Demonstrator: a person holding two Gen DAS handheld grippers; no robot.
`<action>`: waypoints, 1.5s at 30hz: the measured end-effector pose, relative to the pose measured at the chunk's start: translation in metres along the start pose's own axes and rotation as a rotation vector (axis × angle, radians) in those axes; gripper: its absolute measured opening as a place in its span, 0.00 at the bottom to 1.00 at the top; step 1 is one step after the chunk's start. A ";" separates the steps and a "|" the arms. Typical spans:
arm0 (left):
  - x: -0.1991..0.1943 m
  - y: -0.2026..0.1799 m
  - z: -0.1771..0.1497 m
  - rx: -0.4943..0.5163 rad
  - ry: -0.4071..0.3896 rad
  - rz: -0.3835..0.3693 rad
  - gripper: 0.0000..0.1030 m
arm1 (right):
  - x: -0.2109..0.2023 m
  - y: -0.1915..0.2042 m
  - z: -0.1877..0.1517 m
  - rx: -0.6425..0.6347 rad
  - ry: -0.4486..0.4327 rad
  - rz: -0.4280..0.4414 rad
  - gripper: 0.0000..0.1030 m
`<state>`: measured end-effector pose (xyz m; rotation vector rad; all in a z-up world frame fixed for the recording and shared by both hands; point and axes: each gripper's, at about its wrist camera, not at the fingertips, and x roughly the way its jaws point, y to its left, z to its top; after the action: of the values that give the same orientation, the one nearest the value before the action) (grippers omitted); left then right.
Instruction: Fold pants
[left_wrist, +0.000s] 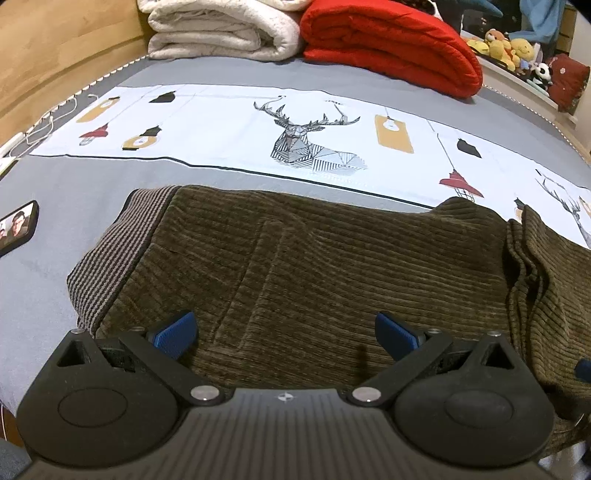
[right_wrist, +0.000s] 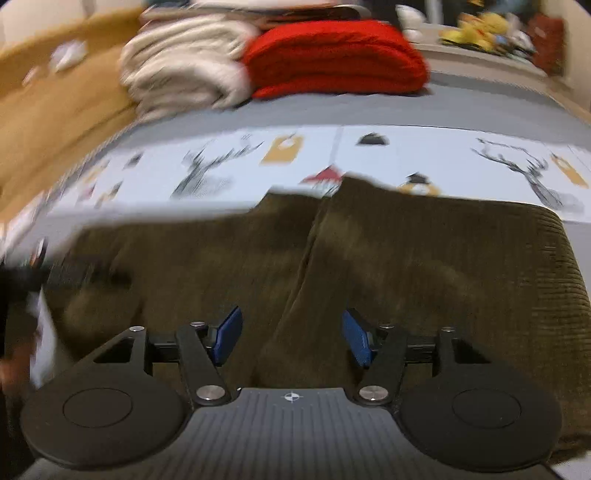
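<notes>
I'm seeing a phone (left_wrist: 16, 229) lying on the grey bedsheet (left_wrist: 33, 280) only in the left view; right view is smearing with blur. Olive corduroy pants (left_wrist: 332, 277) are lying flat on the bed, striped waistband (left_wrist: 110, 258) at left. Left gripper (left_wrist: 286, 338) and right gripper (right_wrist: 291, 339) are both hovering spread, holding nothing. No legible writing.
</notes>
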<state>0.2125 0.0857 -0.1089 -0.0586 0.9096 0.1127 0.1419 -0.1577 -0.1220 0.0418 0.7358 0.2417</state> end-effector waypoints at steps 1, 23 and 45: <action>0.000 -0.001 -0.001 0.004 -0.002 0.002 1.00 | 0.000 0.011 -0.008 -0.073 -0.009 -0.027 0.60; 0.002 -0.008 -0.002 0.015 0.008 0.005 1.00 | -0.003 0.040 -0.042 -0.291 0.039 -0.032 0.43; -0.009 -0.017 -0.004 0.052 -0.009 -0.028 1.00 | -0.003 0.013 -0.029 -0.008 0.013 0.037 0.13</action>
<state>0.2060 0.0676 -0.1044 -0.0224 0.9020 0.0629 0.1179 -0.1470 -0.1402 0.0464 0.7470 0.2803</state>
